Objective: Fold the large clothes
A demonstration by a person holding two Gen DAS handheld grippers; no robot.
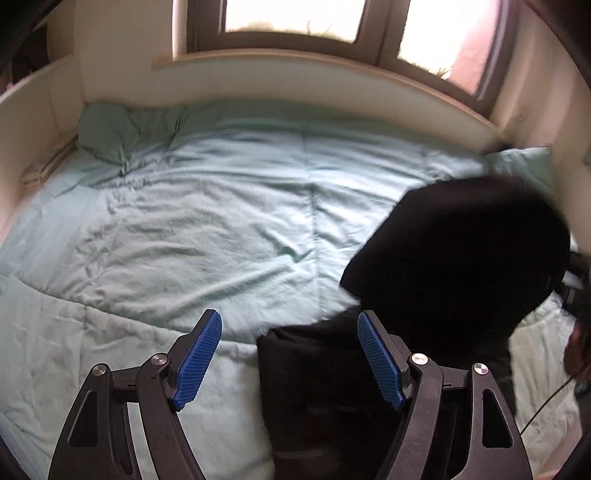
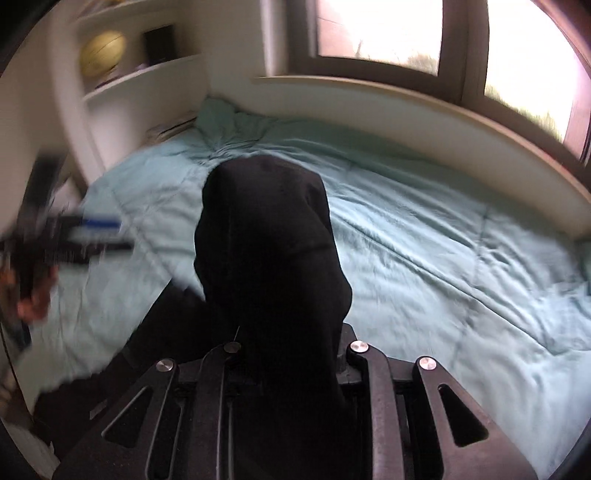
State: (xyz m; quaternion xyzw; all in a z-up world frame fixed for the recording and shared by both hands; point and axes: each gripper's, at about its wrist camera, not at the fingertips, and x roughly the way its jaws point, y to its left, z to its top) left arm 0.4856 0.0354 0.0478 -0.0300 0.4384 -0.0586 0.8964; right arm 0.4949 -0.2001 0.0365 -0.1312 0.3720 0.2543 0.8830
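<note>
One black garment [image 2: 269, 236] is the whole job: part of it is lifted in a bunch above the pale green quilt [image 1: 166, 229] of the bed, while the rest trails down onto the quilt at the near edge. The right gripper [image 2: 280, 354] holds that lifted bunch; its fingers are buried under the cloth, so the grip is judged from the way the fabric rises out of them, closed on the garment. The left gripper [image 1: 288, 354] hangs over the trailing part with its blue fingers [image 1: 199, 354] spread wide and nothing between them. The step in hand looks like spreading the garment flat before the first fold. To do it well, the left fingers should take a free edge or corner of the low cloth, not a thick wad, and the two grippers should then draw apart so the fabric lies smooth on the open stretch of quilt toward the window [image 1: 295, 18]. Both views are blurred, so seams, sleeves or legs cannot be made out.
</note>
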